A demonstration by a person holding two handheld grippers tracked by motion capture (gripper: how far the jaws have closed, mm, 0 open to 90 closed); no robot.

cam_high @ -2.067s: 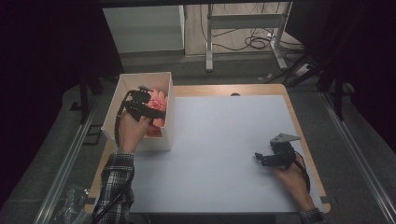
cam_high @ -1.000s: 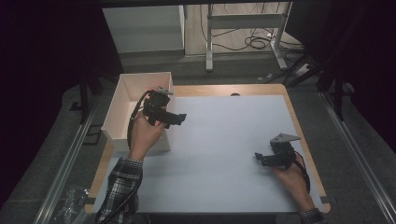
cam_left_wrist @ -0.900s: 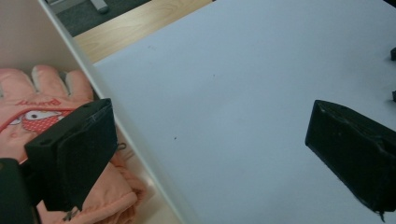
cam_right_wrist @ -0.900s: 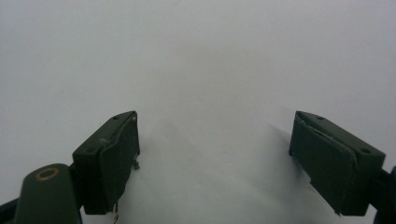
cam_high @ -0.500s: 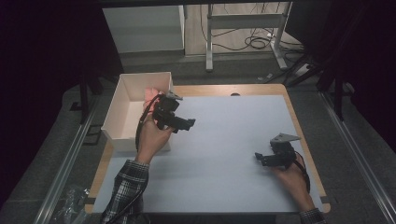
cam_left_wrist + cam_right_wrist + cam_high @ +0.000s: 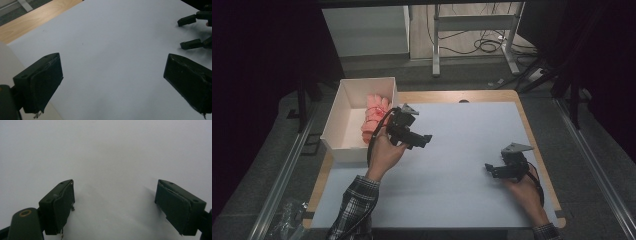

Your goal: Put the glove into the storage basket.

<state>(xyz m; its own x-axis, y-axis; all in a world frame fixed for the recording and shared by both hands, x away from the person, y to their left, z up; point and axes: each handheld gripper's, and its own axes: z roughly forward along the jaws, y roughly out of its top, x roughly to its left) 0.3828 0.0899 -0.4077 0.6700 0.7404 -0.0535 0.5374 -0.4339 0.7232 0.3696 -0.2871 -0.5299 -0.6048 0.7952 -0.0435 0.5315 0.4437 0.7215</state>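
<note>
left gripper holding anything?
No. In the left gripper view the left gripper has its jaws wide apart with just the bare white mat between them.

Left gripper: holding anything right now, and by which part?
Nothing is held. The left gripper has its jaws wide apart over the bare white table sheet, with nothing between them. The pink items lie in the white cardboard box.
</note>
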